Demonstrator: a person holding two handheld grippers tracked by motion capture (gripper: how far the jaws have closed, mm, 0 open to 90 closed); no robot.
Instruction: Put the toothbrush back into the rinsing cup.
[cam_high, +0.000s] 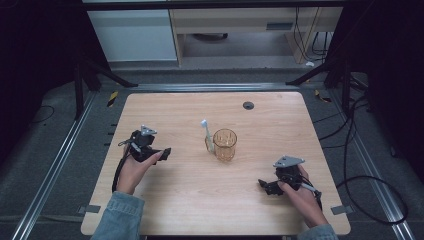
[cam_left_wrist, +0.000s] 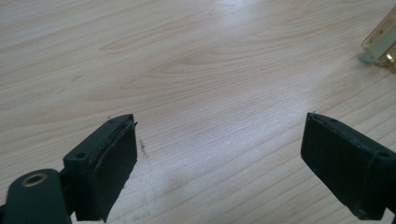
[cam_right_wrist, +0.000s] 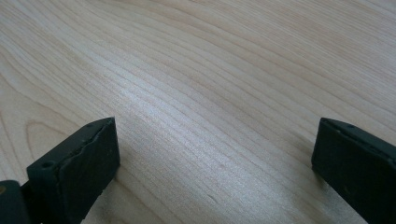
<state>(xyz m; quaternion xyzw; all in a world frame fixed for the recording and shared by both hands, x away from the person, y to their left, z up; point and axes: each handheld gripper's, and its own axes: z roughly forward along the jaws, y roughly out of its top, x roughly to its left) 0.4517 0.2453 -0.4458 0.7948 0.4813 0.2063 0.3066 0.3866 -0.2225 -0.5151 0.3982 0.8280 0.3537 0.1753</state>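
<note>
Amber glass (cam_left_wrist: 384, 41) cut off by right edge of left gripper view, upper right of frame; only corner of base visible. Toothbrush (cam_high: 206, 134) in high view: lower handle hidden behind glass, bristle detail too small to tell. Person's forearms cut by bottom edge of high view. Small dark round item (cam_high: 248, 105) on desk (cam_high: 175, 200), upper centre, too small to identify.

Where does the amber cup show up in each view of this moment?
High view: amber cup at table centre, toothbrush beside it.
Left gripper view: its edge at the far right.
Right gripper view: bare wood between the jaws.
Shared landmark: the wooden tabletop.
</note>
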